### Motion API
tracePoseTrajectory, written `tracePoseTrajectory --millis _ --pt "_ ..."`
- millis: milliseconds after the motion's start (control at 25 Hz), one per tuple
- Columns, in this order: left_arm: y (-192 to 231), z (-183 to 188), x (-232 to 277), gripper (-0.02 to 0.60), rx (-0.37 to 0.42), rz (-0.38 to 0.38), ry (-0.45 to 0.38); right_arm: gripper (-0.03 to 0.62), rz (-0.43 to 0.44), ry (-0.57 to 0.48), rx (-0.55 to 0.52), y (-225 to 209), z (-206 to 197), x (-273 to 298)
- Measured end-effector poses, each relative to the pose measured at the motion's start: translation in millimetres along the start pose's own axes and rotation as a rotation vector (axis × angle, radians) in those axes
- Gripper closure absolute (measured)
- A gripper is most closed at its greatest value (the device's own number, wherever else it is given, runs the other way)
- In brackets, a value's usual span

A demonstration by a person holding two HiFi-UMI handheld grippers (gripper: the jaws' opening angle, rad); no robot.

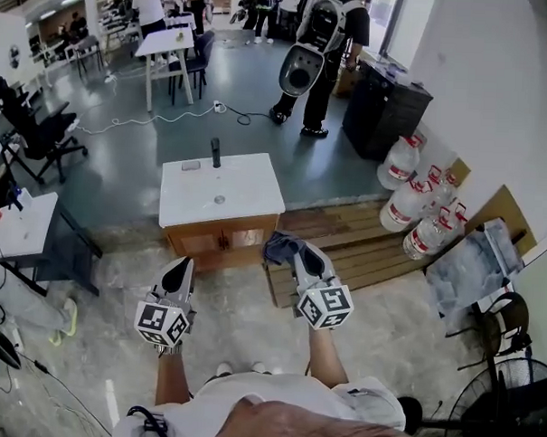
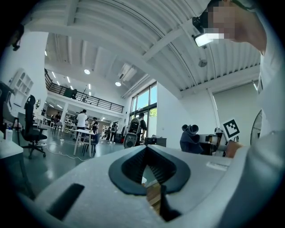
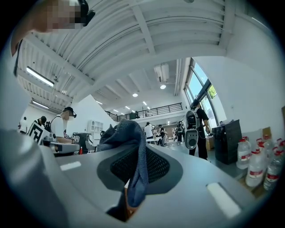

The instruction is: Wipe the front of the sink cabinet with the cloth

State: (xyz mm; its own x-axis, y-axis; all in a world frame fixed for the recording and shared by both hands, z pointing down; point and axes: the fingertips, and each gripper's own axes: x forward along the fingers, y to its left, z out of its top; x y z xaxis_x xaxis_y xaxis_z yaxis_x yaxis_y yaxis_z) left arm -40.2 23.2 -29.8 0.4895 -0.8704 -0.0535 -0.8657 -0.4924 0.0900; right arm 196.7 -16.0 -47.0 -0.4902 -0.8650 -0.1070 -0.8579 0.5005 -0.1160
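- Our right gripper (image 1: 299,252) is pinching the crumpled blue-grey cloth (image 1: 279,248). In the right gripper view the fabric drapes over and down between the jaws, so the hold looks solid.
- Our left gripper (image 1: 179,265) has its jaws pressed together with nothing in them. It hangs in front of the left half of the cabinet, apart from it.
- The cloth sits just off the right front corner of the low wooden sink cabinet (image 1: 195,244) with the white basin top (image 1: 247,198), over the edge of the slatted wooden pallet (image 1: 362,258). From above we can't tell if it touches the wood yet — our guess is not quite.
- So we reckon the wipe is only at its start, with the whole front left to do.
- How we'd do it well: get the gripper low, since the front panel faces away from our downward look, and press the soft wad flat on the door. Keep the hard jaw tips off it so nothing gets scratched.
- Overlapping sideways passes from the top edge down should cover it — easing round the small dark door pulls (image 1: 223,245) in the middle.
- Watch the loose cloth tail so it doesn't snag on the pallet slats.
- Keep the empty gripper clear of the wiping path.
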Motion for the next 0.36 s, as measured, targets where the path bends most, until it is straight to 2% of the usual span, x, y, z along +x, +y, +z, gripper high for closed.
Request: tracePoseTrajectory --millis 360 --pt "21 -2 -10 0.577 0.002 0.012 0.005 0.543 -0.004 0.006 0.004 10 -9 14"
